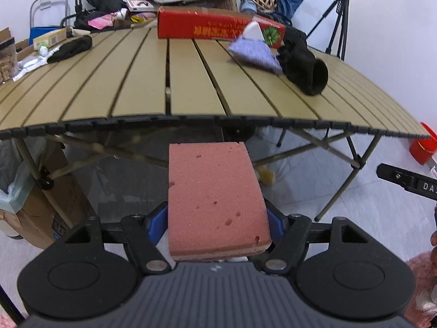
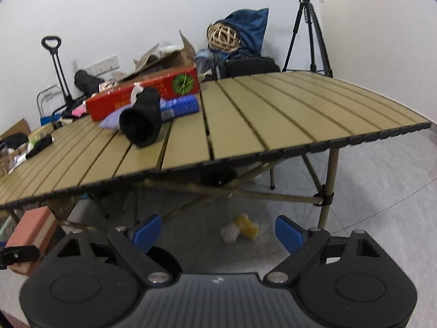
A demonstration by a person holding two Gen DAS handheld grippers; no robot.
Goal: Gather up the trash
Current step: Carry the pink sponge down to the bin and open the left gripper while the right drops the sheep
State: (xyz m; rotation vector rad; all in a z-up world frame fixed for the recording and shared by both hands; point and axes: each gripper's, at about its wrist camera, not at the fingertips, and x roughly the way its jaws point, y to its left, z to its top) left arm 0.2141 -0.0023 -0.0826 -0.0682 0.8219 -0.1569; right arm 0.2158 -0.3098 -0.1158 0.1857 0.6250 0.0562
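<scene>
The left gripper (image 1: 217,218) pinches a pink sponge (image 1: 215,199) below the edge of the slatted table (image 1: 191,82), so a piece of trash is in hand and, I'd guess, bound for a bin. The right gripper (image 2: 218,232) is spread and empty, aimed toward yellow and white scraps (image 2: 241,231) on the floor, likely its next pickup.

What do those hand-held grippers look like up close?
Both look alike. Each hand-held gripper, left and right, has a ribbed dark grey body, two round black discs, and black linkage arms with silver pivot pins leading to blue fingers. A small pale logo marks the body. White letters show on the right one's side, seen from the left camera.
</scene>
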